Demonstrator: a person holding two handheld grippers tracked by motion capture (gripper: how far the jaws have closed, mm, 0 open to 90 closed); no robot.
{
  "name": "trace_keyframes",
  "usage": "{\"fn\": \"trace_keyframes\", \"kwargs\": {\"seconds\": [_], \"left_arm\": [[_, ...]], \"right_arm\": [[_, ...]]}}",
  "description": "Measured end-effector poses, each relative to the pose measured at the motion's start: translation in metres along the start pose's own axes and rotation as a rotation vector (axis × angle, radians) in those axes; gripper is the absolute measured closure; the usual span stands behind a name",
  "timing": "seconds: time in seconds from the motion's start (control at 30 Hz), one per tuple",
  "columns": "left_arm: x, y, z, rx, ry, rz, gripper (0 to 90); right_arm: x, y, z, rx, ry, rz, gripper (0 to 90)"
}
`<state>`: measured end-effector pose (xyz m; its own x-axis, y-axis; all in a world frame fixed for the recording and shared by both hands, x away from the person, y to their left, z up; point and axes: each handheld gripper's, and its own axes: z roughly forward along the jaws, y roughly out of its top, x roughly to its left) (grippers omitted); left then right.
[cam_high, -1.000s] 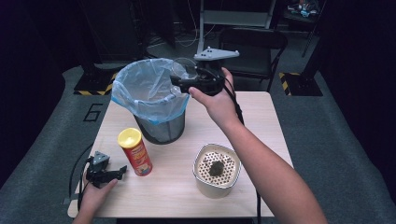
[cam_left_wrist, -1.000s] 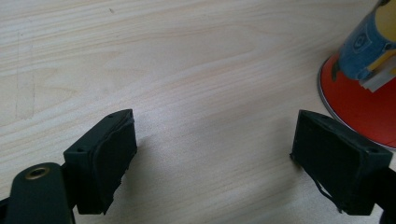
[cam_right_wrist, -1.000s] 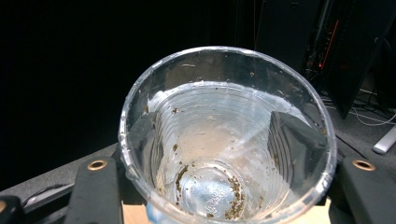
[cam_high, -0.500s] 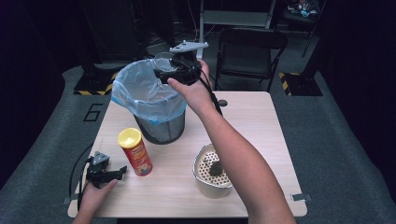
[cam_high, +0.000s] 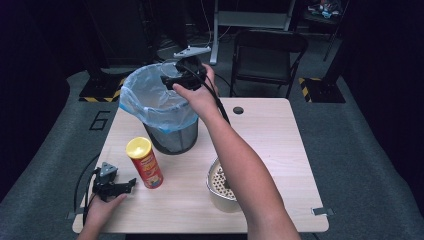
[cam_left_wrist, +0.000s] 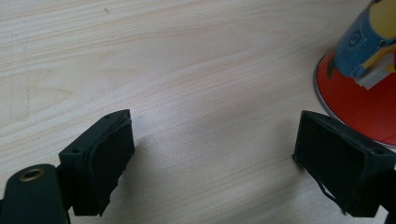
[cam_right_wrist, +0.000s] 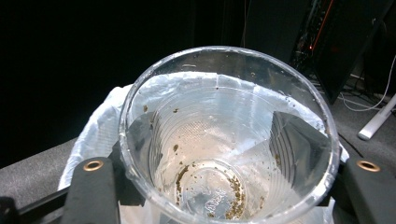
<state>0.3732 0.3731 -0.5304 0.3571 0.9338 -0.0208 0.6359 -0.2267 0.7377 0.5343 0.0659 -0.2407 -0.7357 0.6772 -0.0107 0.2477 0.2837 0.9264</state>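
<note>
1. Bin on bench: clear plastic cup held above its liner.
2. Cup: light, thin-walled, crushable; grip mid-wall, gently.
3. Right tongs pinch cup, jaws just easing wider.
4. Left tongs spread, empty.

Lighting: table brightly and evenly lit from above; room beyond it very dim, nearly black at the far corners.
Shadows: soft and short; a faint one on the wood just inside the left gripper's fingers.
Glare: white highlights on the clear cup rim between the right gripper's fingers, and on the blue bin liner behind them.
Focus: high view slightly soft, grainy in dark areas. Left gripper view sharp on wood grain; chip can beside the fingertip blurs, possibly from closeness.
Distortion: mild bowing at gripper-view edges.
</note>
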Motion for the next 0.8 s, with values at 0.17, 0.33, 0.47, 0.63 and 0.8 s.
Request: {"fn": "trace_keyframes", "kwargs": {"seconds": [0.17,0.33,0.47,0.63,0.8], "left_arm": [[0.000,0.000,0.000,0.000,-0.002,0.004,11.3],[0.000,0.000,0.000,0.000,-0.002,0.004,11.3],[0.000,0.000,0.000,0.000,-0.003,0.004,11.3],[0.001,0.000,0.000,0.000,-0.006,0.006,11.1],[0.001,0.000,0.000,0.000,-0.008,0.009,11.4]], "right_arm": [[0.000,-0.005,0.011,0.036,0.010,0.028,27.6],[0.007,-0.013,0.023,0.078,0.034,0.019,14.4],[0.011,-0.016,0.024,0.067,0.024,0.010,5.5],[0.009,-0.018,0.017,0.075,0.018,0.015,5.7],[0.008,-0.018,0.008,0.053,0.018,-0.005,7.2]]}}
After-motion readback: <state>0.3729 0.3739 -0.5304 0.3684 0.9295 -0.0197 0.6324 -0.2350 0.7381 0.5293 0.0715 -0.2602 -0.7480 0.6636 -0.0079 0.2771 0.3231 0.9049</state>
